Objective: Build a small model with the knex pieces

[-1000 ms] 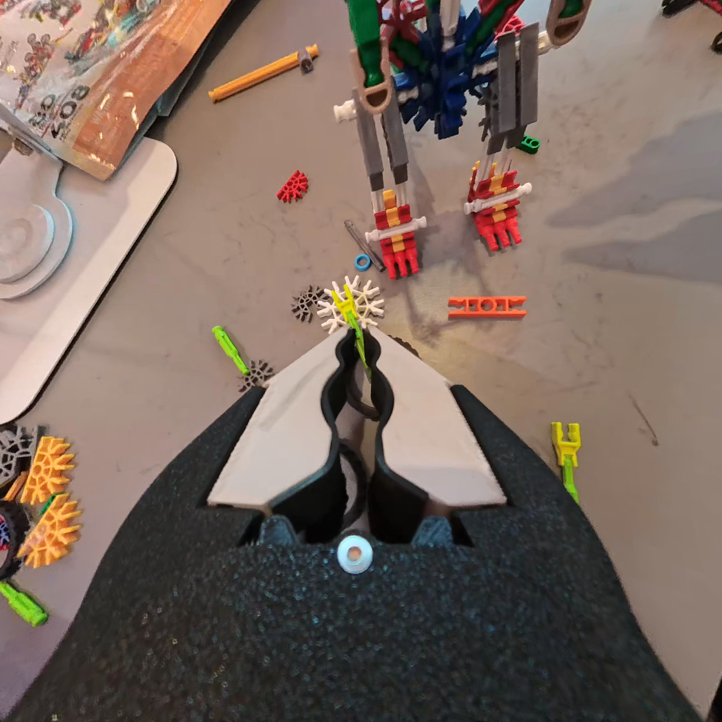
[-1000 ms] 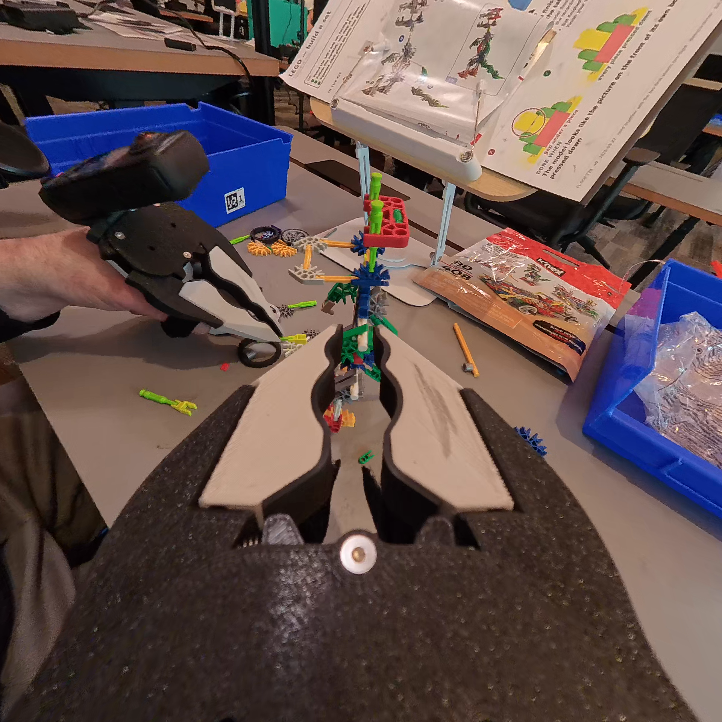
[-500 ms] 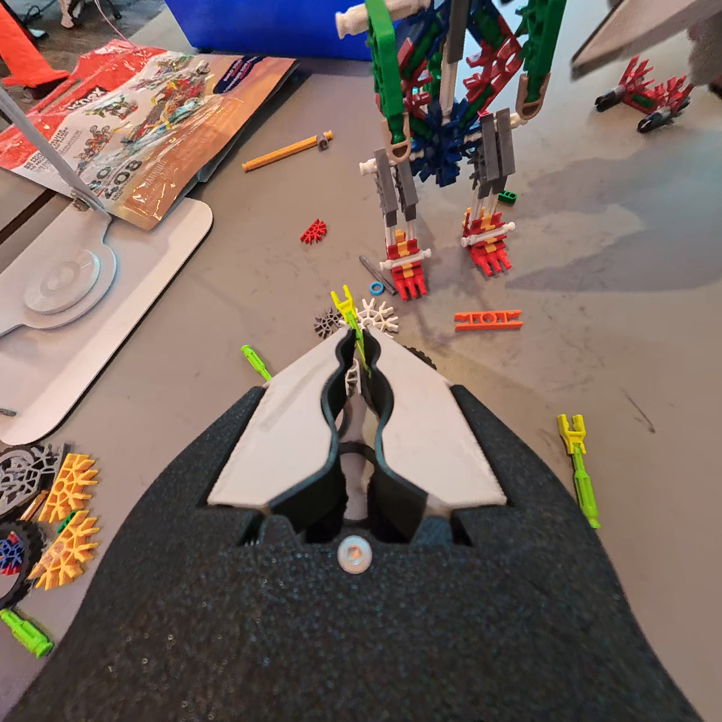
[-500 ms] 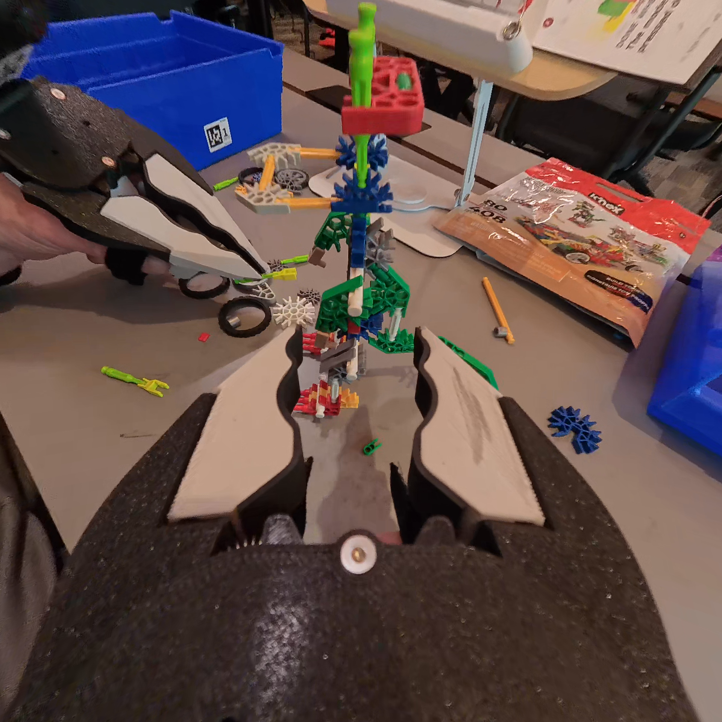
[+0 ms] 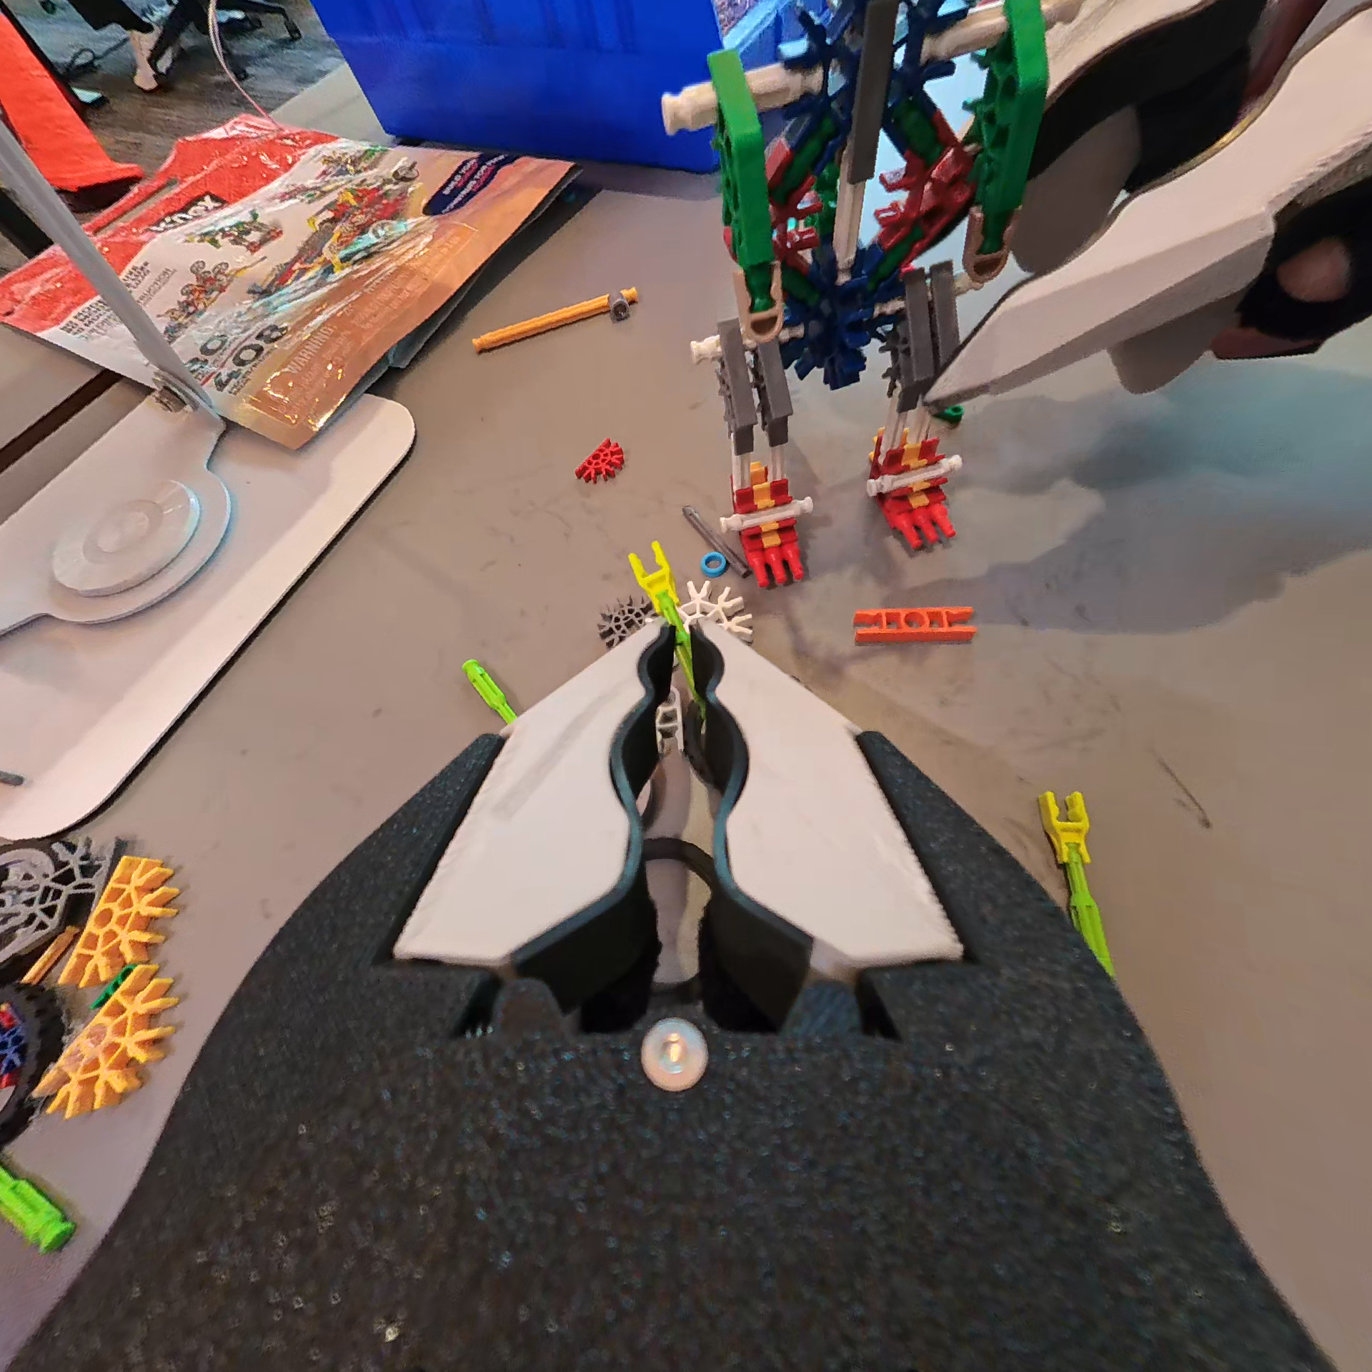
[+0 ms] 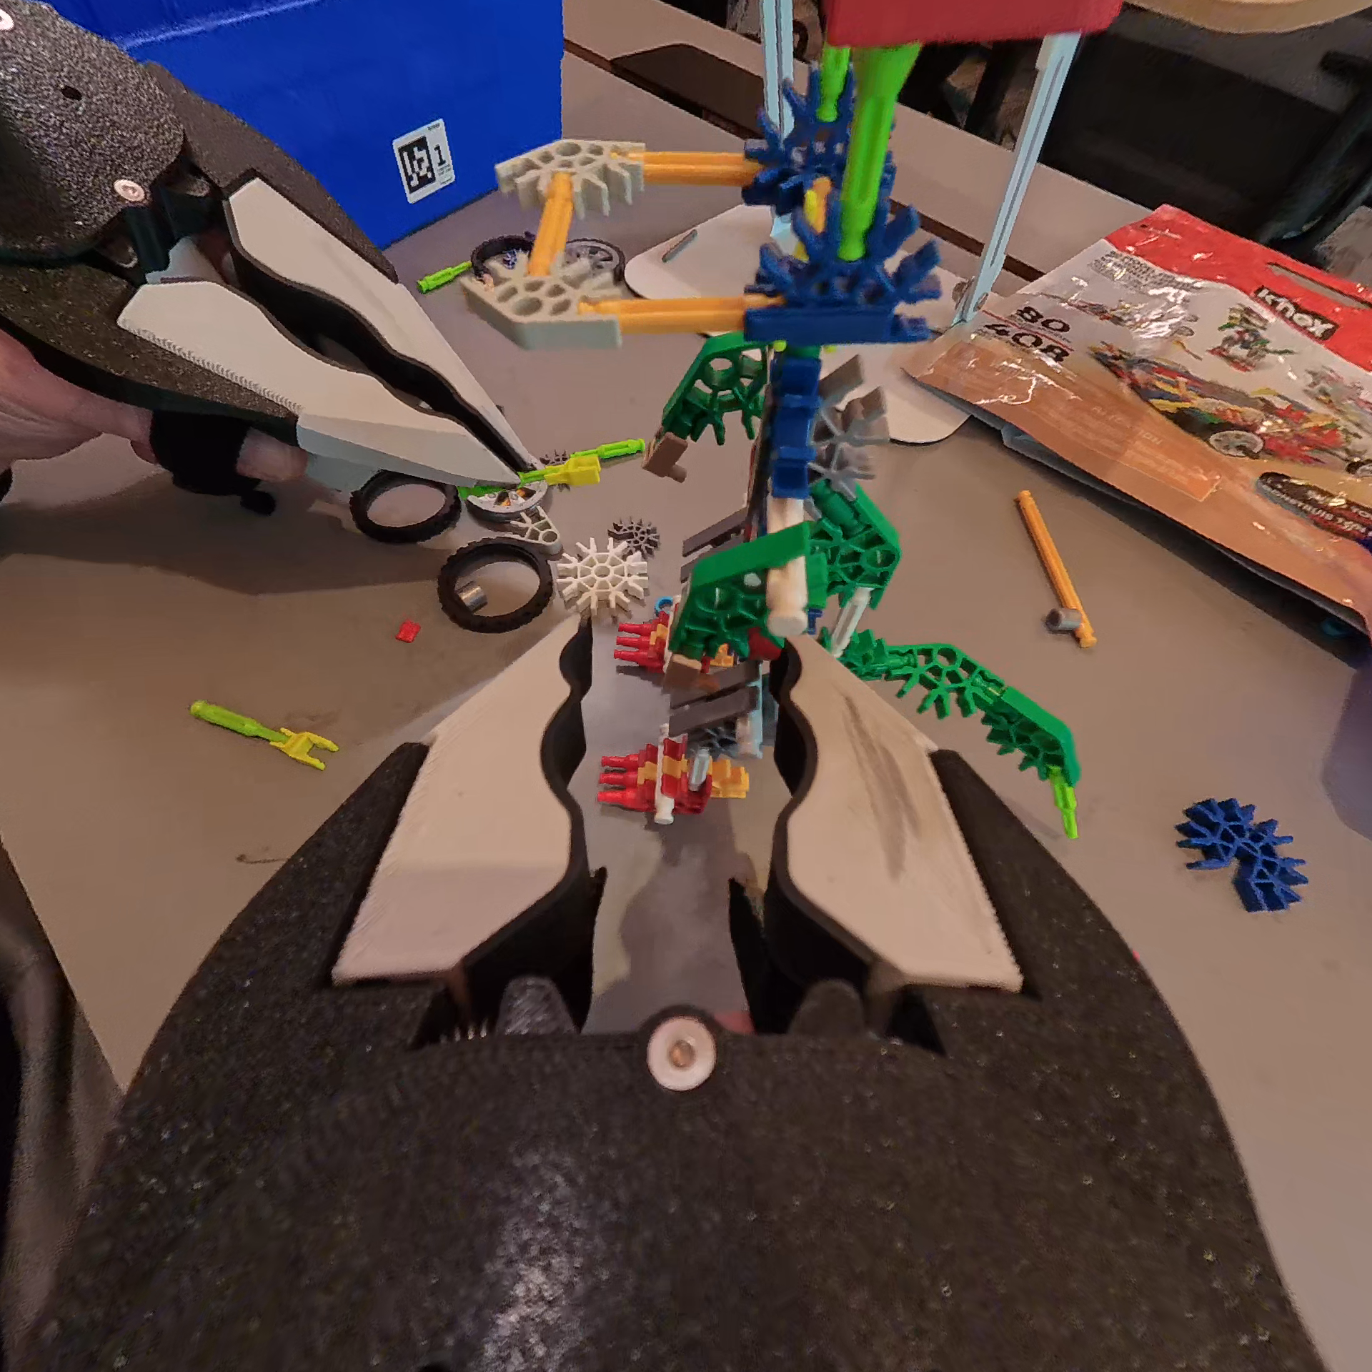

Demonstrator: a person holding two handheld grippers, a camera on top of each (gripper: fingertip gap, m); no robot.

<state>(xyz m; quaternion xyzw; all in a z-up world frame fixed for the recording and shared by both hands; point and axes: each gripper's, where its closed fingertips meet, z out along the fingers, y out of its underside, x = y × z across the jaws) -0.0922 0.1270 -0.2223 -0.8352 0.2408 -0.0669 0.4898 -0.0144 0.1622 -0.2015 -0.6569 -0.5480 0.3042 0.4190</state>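
Observation:
A tall model of rods and connectors [image 6: 750, 586] stands on the grey table on two red and yellow feet; it also shows in the left wrist view [image 5: 835, 327]. My right gripper [image 6: 687, 642] is open, with the model's legs between its fingers. One of its fingers [image 5: 1076, 297] lies against a grey leg piece. My left gripper [image 5: 683, 631] is shut on a green rod with a yellow clip end [image 5: 657, 583] and holds it a little above the table, left of the model. The right wrist view shows that gripper [image 6: 516, 475] and rod [image 6: 575, 469] too.
Black tyres [image 6: 494, 586], a white snowflake connector [image 6: 601, 575], an orange rod [image 6: 1054, 564], a blue connector [image 6: 1247, 854] and another green clip rod [image 6: 260, 735] lie loose. A blue bin [image 6: 297, 89], a parts bag [image 5: 297, 260] and a stand's baseplate [image 5: 185, 557] sit behind. Some 10 centimetres of space lies between my two pairs of fingers. Between my left fingertips and the white snowflake connector [image 6: 601, 575] there is roughly 5 centimetres.
My right gripper has opened and moved in low until the model's legs sit between its fingers. My left gripper, still shut on the green rod, has risen and drawn back a little.

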